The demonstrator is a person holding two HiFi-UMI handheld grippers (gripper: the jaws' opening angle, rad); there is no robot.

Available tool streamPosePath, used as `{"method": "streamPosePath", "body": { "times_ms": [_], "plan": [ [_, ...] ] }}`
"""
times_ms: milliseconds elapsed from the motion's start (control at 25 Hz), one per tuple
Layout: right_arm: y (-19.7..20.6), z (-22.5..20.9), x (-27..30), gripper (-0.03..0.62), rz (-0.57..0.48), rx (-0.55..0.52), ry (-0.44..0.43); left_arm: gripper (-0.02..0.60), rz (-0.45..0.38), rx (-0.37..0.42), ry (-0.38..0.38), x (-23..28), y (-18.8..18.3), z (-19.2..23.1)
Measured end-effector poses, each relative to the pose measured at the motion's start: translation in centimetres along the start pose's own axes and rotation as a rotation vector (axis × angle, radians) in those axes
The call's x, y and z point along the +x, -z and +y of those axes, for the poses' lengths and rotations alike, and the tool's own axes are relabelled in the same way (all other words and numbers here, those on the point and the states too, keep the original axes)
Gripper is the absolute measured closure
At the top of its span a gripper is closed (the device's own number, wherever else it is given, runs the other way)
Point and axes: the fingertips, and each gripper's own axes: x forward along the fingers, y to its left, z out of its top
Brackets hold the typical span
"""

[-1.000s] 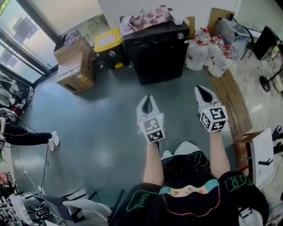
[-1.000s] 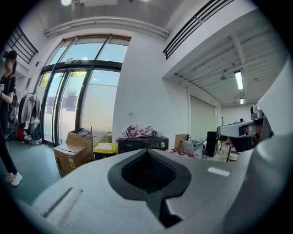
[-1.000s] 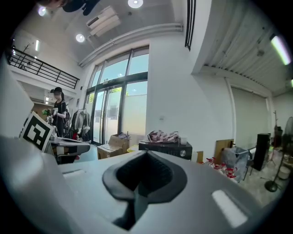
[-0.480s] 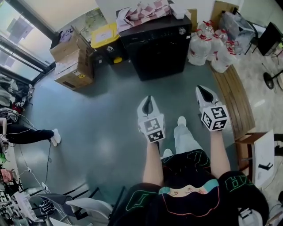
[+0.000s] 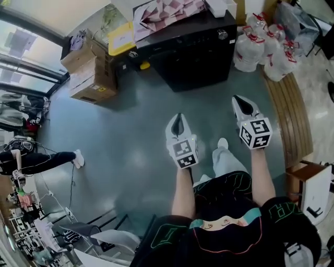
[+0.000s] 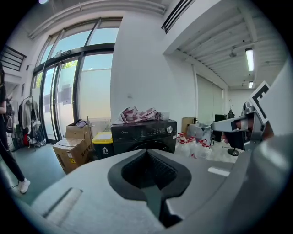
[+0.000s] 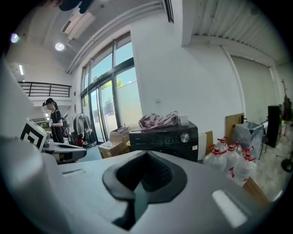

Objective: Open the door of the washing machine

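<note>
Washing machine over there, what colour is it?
The washing machine is black. It shows best in the left gripper view.

Grey-green floor (image 5: 120, 135), tall windows (image 6: 64, 100), white wall (image 6: 137, 68), perhaps a wooden bench (image 5: 295, 120)

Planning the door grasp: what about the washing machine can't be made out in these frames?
- Door of the black front-loading washing machine: head view, steep angle and dark front, no outline or handle readable.
- Door's lower part: hidden behind the left gripper in the left gripper view, the right gripper in the right gripper view.
- Panel print: too small everywhere.
- Machine top: partly covered by pink checked cloth, head view.
</note>
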Motion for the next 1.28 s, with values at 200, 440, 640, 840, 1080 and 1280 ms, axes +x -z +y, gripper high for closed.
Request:
{"method": "streamPosePath", "body": {
  "times_ms": [200,440,640,840,1080,1280],
  "plan": [
    [-2.6,-6.0,4.3,0.591,-0.008,-0.006,-0.018,0.571,0.007,-0.025,-0.022,6.4,-2.3,-2.6],
    [-4.4,-10.6,7.1,0.591,-0.013,0.008,-0.021,0.571,0.003,-0.002,-0.020,10.9,-4.6,-4.4],
    [-5.4,-11.2,9.8,0.591,-0.022,0.012,-0.052,0.571,0.019,0.000,-0.045,13.2,-5.1,-3.3],
    [-4.2,-11.8,13.1,0.591,0.032,0.000,-0.063,0.571,0.042,-0.001,-0.038,16.1,-4.3,-2.6],
    [-3.9,-11.1,19.8,0.591,0.088,-0.064,-0.094,0.571,0.086,-0.043,-0.045,22.0,-2.7,0.8],
    [-0.9,-10.7,25.0,0.591,0.224,-0.090,-0.116,0.571,0.216,-0.085,-0.056,26.7,1.6,3.3]
  ]
}}
